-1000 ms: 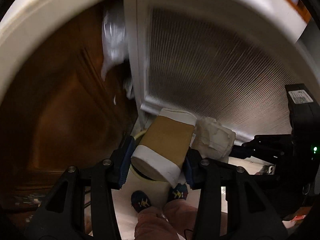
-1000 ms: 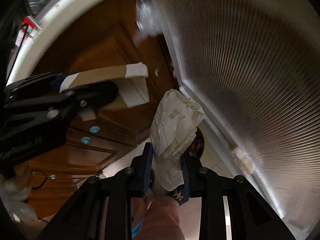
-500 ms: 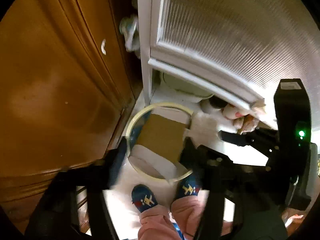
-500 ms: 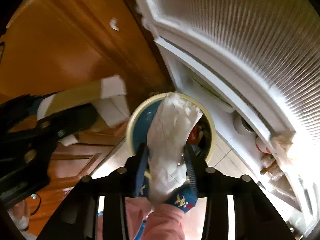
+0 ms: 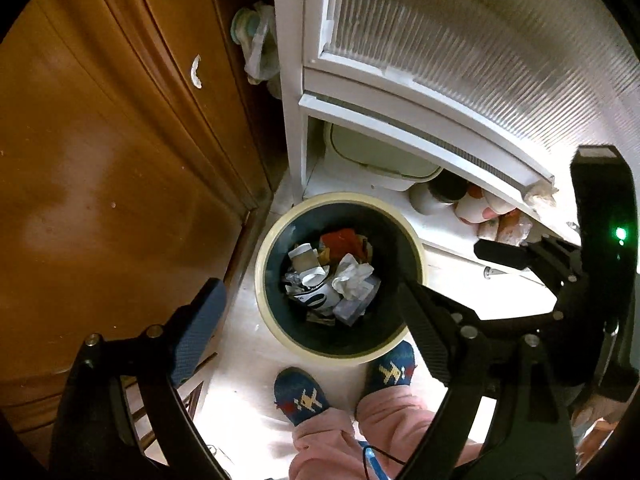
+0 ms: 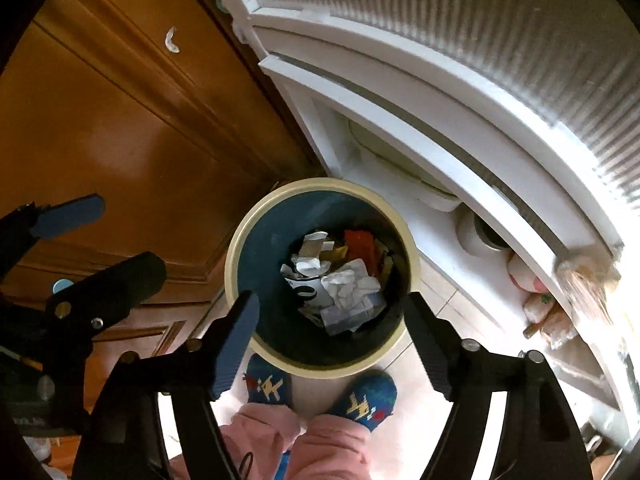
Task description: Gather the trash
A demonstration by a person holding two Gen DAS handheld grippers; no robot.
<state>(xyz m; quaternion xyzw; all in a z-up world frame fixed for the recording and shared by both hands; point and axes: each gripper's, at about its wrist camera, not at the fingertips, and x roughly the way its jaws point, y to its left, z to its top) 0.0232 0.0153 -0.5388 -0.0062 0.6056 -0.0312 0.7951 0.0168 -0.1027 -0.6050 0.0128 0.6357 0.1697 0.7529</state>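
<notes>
now both my claws hang over the round bin (image 5: pixel 262 280) on the floor, pointing almost straight down into it. my left claw (image 5: pixel 308 320) is spread wide, its jaws have just been opening, and nothing is between them. my right claw (image 6: pixel 328 328) is spread wide too, its jaws have also just been opening, and nothing is between them either.

the bin has a cream rim and dark blue walls inside. the trash lies at the bottom of it. i can see the brown and white paper cup (image 5: pixel 306 258) lying on its side, and the crumpled white paper (image 5: pixel 354 276) just beside it, with more scraps under and around them, some red and some yellow.

my two feet in blue socks (image 5: pixel 302 396) stand on the pale floor right next to the bin, and my pink trousers (image 6: pixel 320 436) show above them.

a brown wooden cupboard (image 5: pixel 120 160) is on the left side of the bin. a white door with ribbed glass (image 5: pixel 480 60) is on the other side. some small jars and tubs (image 5: pixel 472 204) sit low behind the bin, under the white door edge.
</notes>
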